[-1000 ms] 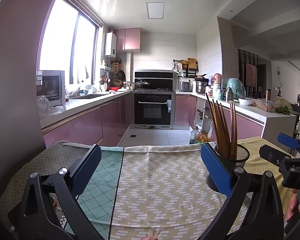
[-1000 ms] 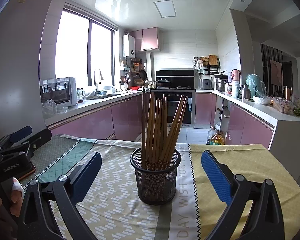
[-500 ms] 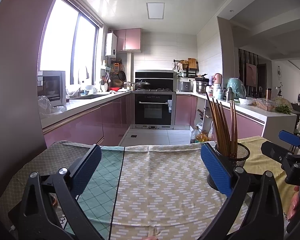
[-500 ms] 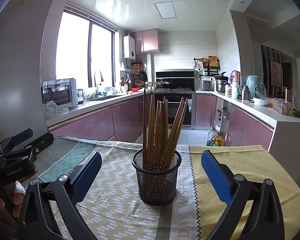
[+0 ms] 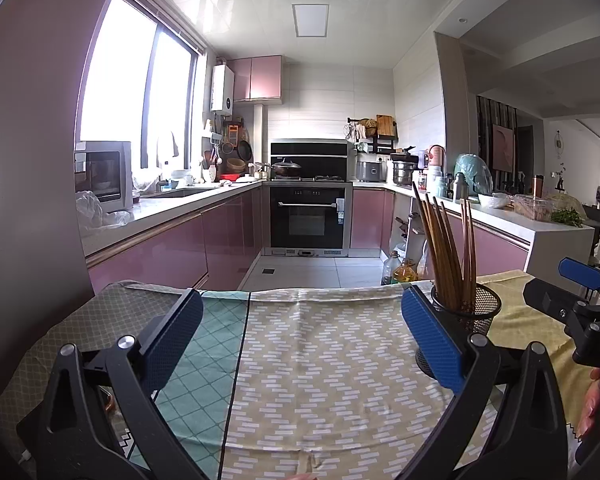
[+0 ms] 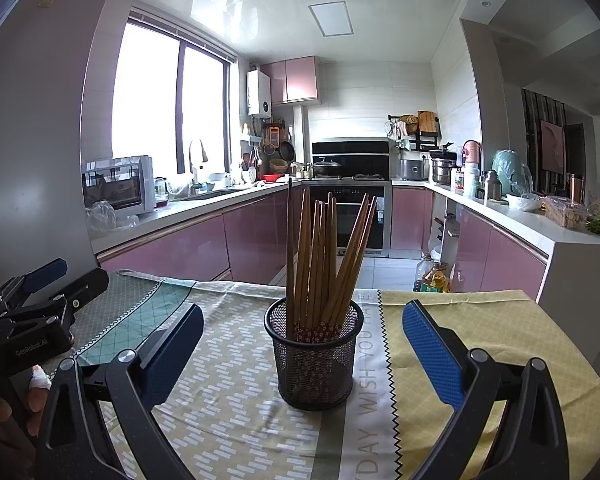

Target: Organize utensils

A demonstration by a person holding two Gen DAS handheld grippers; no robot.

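Wooden chopsticks stand in a black mesh cup on the cloth-covered desk. Right tool spread wide before the cup; left tool spread, left of it.

- Left gripper: fingers spread wide, nothing between them, above the patterned cloth on the counter.
- Black mesh holder: upright behind the right finger, part hidden by it, holding wooden chopsticks.
- Right gripper: at the right edge, beside the holder, apart from it.
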